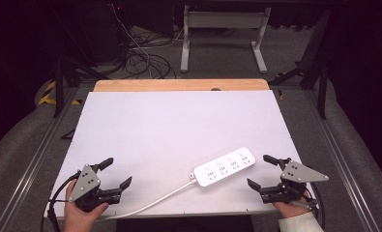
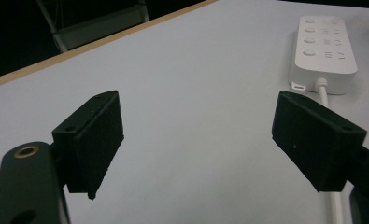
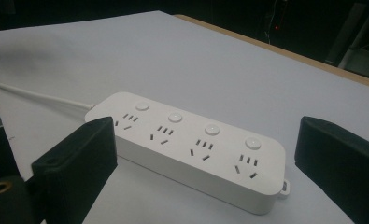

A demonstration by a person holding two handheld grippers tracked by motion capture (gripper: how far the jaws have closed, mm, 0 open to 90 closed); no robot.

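High view: I keep both grippers back, framing the power strip point(image 1: 225, 167).
Left gripper point(image 1: 115, 172): released, empty.
Right gripper point(image 1: 262, 171): released, nearest strip.

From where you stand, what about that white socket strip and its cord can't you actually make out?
- Cord's plug end: in the high view the cord runs off the table's near edge.
- Whether the switches are on: the buttons on the power strip show no visible marking in the right gripper view.
- The strip's far sockets: cut off by the top edge of the left gripper view.
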